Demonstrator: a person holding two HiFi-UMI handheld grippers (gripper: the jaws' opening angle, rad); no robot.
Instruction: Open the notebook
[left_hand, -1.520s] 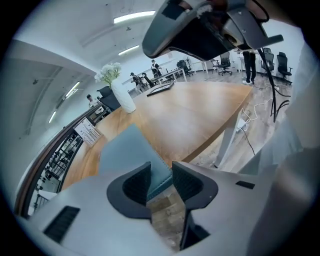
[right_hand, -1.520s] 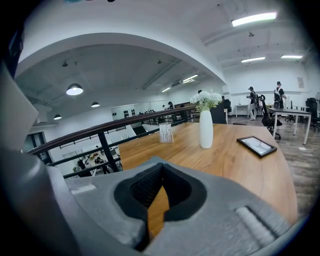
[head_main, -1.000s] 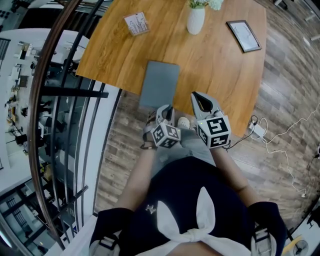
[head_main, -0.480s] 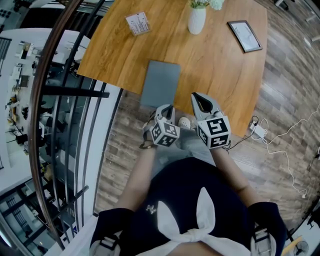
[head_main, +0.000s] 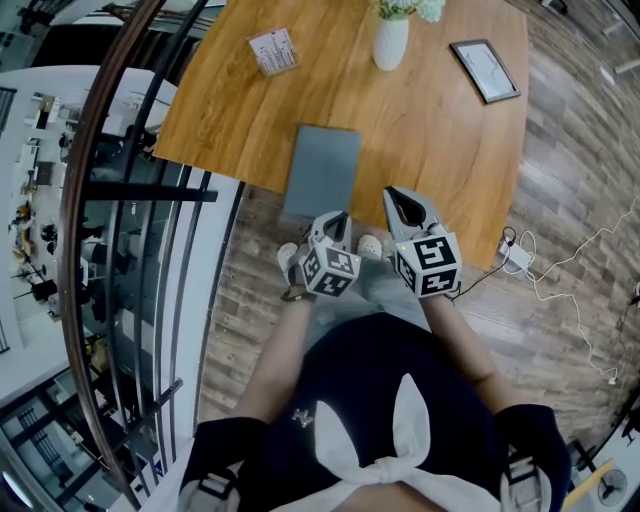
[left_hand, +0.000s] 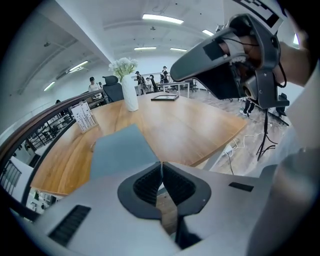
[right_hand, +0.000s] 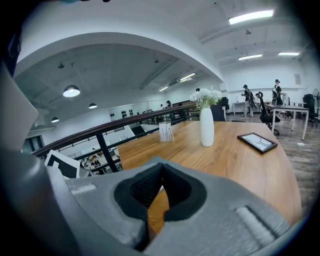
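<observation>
A closed grey notebook (head_main: 322, 170) lies on the wooden table (head_main: 440, 130), its near end sticking out over the table's edge. My left gripper (head_main: 336, 220) hovers just short of that near end, and its jaws finish closing with the tips meeting and nothing between them. In the left gripper view the notebook (left_hand: 120, 149) lies just beyond the left gripper (left_hand: 161, 165). My right gripper (head_main: 402, 203) is held beside it over the table's edge, shut and empty. In the right gripper view the right gripper (right_hand: 161, 169) hides the notebook.
A white vase with flowers (head_main: 391, 38), a small card stand (head_main: 273, 48) and a framed picture (head_main: 485, 70) sit at the table's far side. A curved railing (head_main: 120, 200) runs along the left. Cables and a power strip (head_main: 517, 260) lie on the floor at the right.
The left gripper has rolled a little, and its marker cube has shifted slightly. The notebook stays closed and in place. The right gripper has not moved.
</observation>
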